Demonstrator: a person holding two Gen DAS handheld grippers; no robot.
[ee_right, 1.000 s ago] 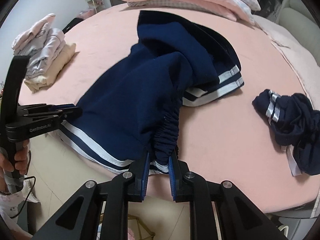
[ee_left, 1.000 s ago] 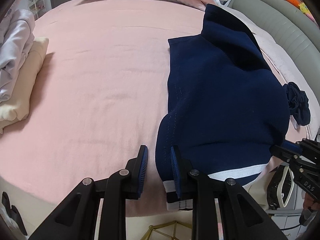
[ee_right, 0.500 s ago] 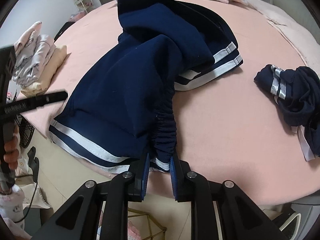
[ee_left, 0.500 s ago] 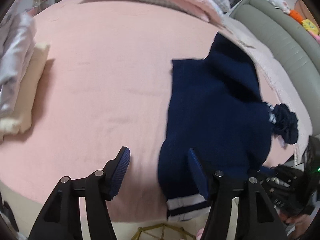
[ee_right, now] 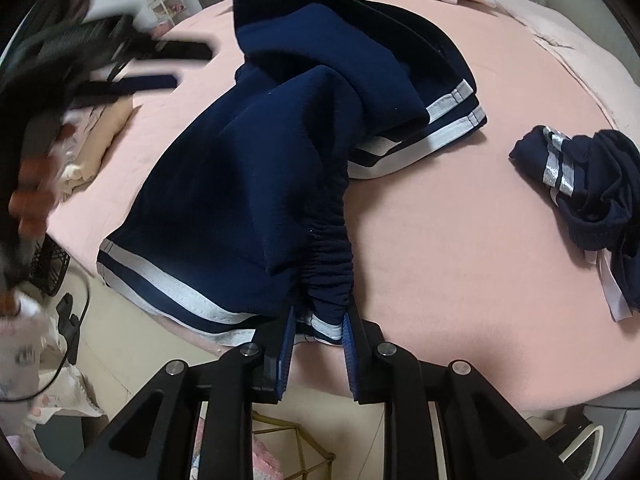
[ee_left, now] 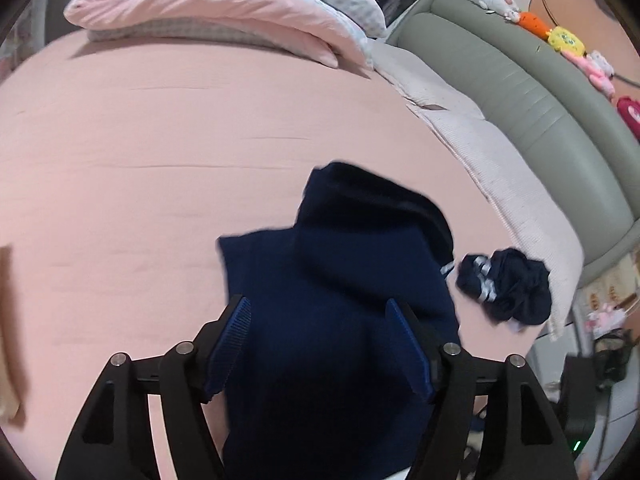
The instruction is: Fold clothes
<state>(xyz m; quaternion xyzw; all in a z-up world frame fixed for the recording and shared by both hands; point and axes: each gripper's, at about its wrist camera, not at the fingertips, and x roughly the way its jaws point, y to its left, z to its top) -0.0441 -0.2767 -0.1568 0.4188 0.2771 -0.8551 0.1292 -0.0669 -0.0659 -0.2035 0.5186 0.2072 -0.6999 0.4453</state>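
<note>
Your left claw [ee_left: 320, 344] is spread wide, fingers well apart, hanging over the navy track pants [ee_left: 336, 320] with nothing between the pads; whether it touches the cloth you can't tell. In the right wrist view that same left claw [ee_right: 168, 68] shows blurred at upper left, over the bed's left side.

Your right claw [ee_right: 318, 336] is pinching the gathered elastic waistband [ee_right: 328, 264] of the navy track pants [ee_right: 248, 200] at the near edge of the bed; blue pads press in on both sides of the bunched fabric.

The pants lie on the pink bed sheet [ee_right: 460, 240], partly folded: one leg doubled back over the top, white side stripes [ee_right: 420, 140] showing at the right and another white stripe [ee_right: 168, 280] along the near left edge, which hangs a bit over the bed edge.

To the right of the pants, apart from them, lies a crumpled navy garment [ee_right: 592, 192] with silver-white stripes; same one in the left view [ee_left: 508, 288] near the bed's right edge.

Folded pink quilt [ee_left: 224, 12] sits at the far end of the bed. Grey padded headboard [ee_left: 540, 100] curves along the right with plush toys [ee_left: 560, 36] on top. Stack of folded pale clothes [ee_right: 96, 140] at the bed's left side, partly hidden behind the blurred claw.
</note>
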